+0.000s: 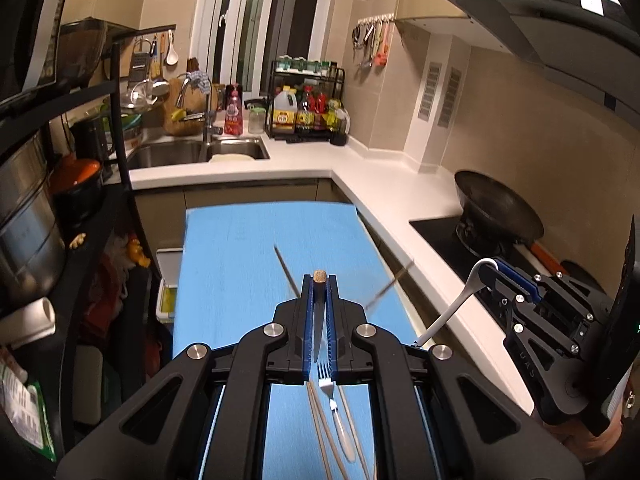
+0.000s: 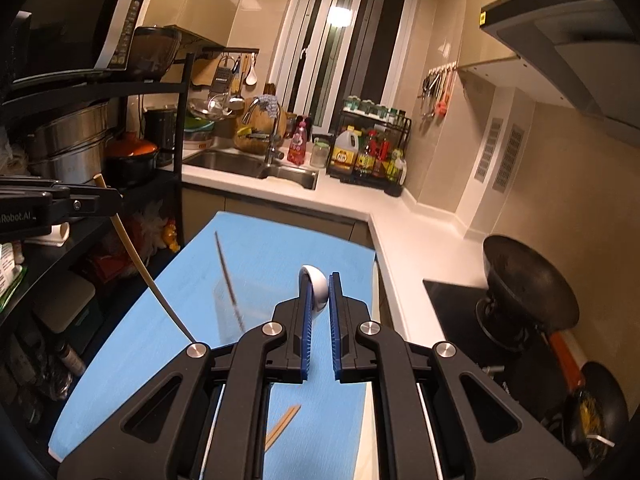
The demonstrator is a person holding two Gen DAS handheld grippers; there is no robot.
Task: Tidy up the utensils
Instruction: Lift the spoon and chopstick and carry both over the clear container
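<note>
My left gripper (image 1: 319,282) is shut on a slim knife (image 1: 319,277) with a pale wooden handle, its metal blade running back between the fingers. In the right wrist view the same knife (image 2: 140,264) hangs slanted from the left gripper (image 2: 102,200). My right gripper (image 2: 320,280) is shut on the bowl of a white spoon (image 2: 319,292); its handle (image 1: 448,312) slopes down towards the blue mat (image 1: 232,280). A fork (image 1: 332,396) with a white handle, pale wooden chopsticks (image 1: 320,424) and a dark chopstick (image 1: 286,270) lie on the mat below.
A white counter (image 1: 380,196) wraps round the mat. It carries a sink (image 1: 188,152), a condiment rack (image 1: 308,108) and a black wok (image 1: 496,208) on the hob. A dark shelf (image 1: 100,200) with pots stands at the left. A white bin (image 1: 168,280) sits beside the mat.
</note>
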